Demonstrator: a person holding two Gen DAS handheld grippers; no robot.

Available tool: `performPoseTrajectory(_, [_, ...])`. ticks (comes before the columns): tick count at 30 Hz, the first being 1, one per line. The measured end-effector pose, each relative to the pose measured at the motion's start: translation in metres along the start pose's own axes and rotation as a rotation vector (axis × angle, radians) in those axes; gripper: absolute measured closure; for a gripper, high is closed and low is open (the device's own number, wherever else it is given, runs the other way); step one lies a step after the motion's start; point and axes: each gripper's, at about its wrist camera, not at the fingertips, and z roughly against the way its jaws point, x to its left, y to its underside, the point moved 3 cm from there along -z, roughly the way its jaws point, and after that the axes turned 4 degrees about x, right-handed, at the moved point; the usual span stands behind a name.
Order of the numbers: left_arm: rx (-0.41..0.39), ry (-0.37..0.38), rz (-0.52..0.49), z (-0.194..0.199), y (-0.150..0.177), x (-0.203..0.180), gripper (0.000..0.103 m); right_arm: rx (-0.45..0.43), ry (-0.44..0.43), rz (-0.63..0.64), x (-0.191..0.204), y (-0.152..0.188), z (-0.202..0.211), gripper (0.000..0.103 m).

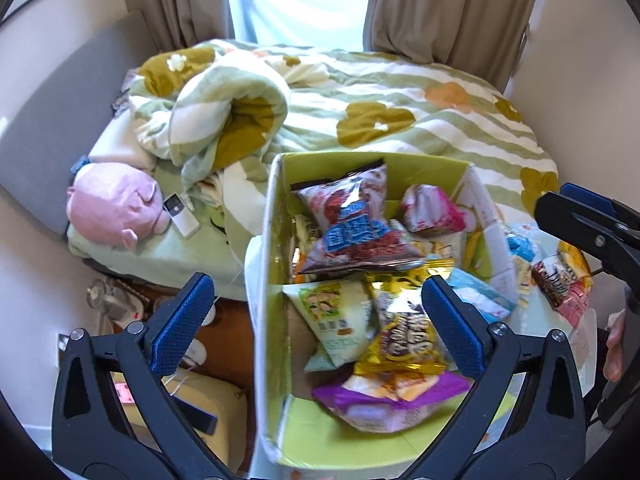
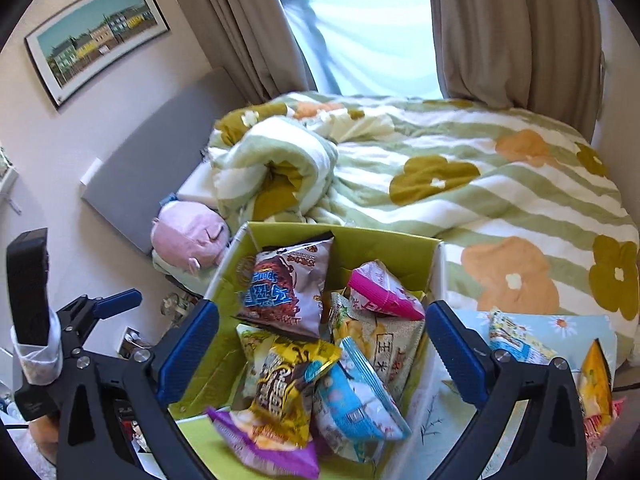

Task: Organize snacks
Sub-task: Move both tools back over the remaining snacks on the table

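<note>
Between the wide-spread, empty jaws of the right gripper (image 2: 323,356) the green box (image 2: 362,242) is sitting, heaped with snack bags; the left gripper (image 1: 318,326) is hanging released over its near left corner. The gold packet (image 2: 286,384) is lying on top, touching the light-blue packet (image 2: 354,392) to its right. These bags are looking light, puffed, crinkly and slippery, their contents probably crushable, so pinching a flat sealed edge is seeming safest. More packets (image 2: 516,342) are waiting right of the box, on what may be a pale cloth over the bed (image 2: 500,184).
</note>
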Motion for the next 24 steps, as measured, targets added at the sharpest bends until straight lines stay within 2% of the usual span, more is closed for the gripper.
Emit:
performPoseTrajectory(7, [-0.064,0.022,-0.006,0.037,0.020,-0.057,0.000,-0.055,0.016,0.011,-0.027,0.030,0.060,0.000])
performPoseTrajectory(13, [-0.098,0.058,-0.015,0.057,0.035,-0.124,0.000,-0.086,0.100,0.047,-0.067,0.065,0.113,0.000])
performPoseTrajectory(19, [-0.100,0.077,-0.052,0.059,0.051,-0.199,0.000,-0.090,0.204,0.057,-0.125,0.108,0.154,0.000])
performPoseTrajectory(24, [-0.083,0.082,-0.096,0.053,0.062,-0.255,0.000,-0.082,0.216,0.003,-0.177,0.136,0.174,0.000])
